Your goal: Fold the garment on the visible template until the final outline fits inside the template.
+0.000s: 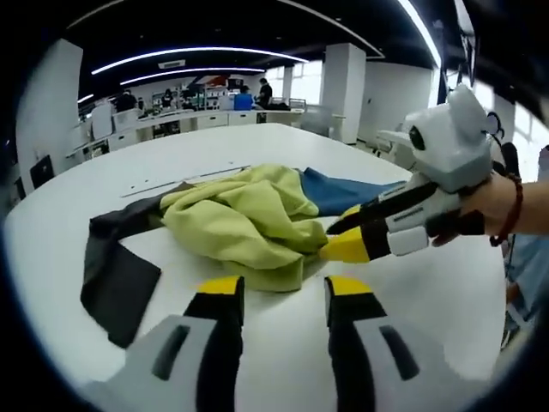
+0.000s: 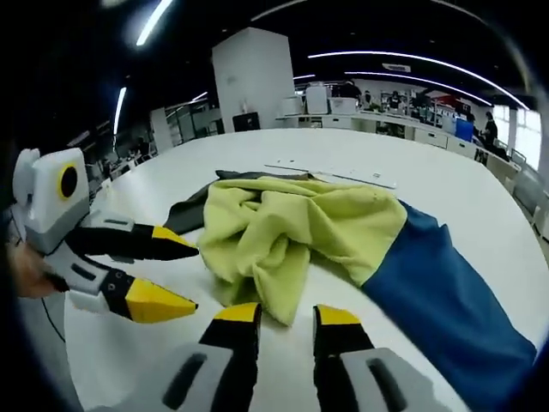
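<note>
Clearly the garment (image 1: 249,219) is nowhere near folded: it lies bunched in a heap near the middle of the white table (image 1: 257,142), with the yellow-green part crumpled on top, a blue part running out to one side and a dark grey or black part trailing off the other. The folds are soft and loose, so I judge it a light, limp cloth that will sag and slide when lifted by one edge. I cannot make out any template outline under or beside it; thin marks on the table beyond the heap could be part of one, but they are too faint to tell.

I have both tools brought in low at the near edge of the heap, which suits a first step of catching an edge and spreading the cloth flat. My left gripper (image 1: 283,296) sits just short of the yellow-green hem, jaws parted with bare table between them and nothing held. My right gripper (image 2: 287,322) is likewise parted and empty, its tips just at the hanging yellow-green fold. In the left gripper view the right one comes in from the side with its yellow tips apart, close against or touching the cloth.

Beyond the table are desks, pillars, ceiling lights and a few people.
</note>
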{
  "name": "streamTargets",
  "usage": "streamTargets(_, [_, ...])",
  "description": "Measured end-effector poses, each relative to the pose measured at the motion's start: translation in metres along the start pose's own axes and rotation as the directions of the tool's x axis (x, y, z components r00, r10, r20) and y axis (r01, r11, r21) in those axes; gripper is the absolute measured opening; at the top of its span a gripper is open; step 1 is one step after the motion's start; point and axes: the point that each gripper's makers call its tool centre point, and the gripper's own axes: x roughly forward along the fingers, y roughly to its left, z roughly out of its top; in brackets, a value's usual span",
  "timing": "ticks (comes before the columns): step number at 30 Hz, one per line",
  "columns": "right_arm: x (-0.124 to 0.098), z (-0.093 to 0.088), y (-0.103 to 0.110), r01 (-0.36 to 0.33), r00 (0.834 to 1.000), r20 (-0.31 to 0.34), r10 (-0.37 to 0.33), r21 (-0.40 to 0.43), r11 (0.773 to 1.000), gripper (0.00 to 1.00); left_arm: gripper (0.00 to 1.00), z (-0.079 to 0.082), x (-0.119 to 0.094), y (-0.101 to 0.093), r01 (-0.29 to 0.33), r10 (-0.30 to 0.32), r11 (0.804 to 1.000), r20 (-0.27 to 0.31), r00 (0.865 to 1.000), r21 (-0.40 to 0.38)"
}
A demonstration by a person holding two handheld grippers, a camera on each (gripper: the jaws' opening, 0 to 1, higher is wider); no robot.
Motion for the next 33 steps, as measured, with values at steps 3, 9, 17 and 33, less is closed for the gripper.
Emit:
streamTargets(3, [0.002,0.001,0.000,0.013,1.000,0.009,-0.013,-0.008,1.000,0.15,0.34,-0.002,0.007,0.001,-0.022,0.022,1.000,-0.004,1.000,0.000])
streamTargets(9, [0.008,0.003,0.004,0.020,0.999,0.026,-0.020,0.009,1.000,0.10,0.31,-0.006,0.018,0.002,-0.064,0.064,0.998,-0.005,0.998,-0.028])
streamTargets(17, [0.007,0.006,0.001,0.040,0.998,0.038,-0.039,-0.007,0.999,0.00,0.20,-0.008,0.023,0.009,-0.098,0.098,0.994,-0.006,0.995,-0.045])
streamTargets(33, [-0.022,0.030,-0.010,0.071,0.993,0.099,-0.069,-0.010,0.997,0.00,0.02,0.016,-0.010,0.014,-0.049,0.055,0.993,0.051,0.997,-0.108])
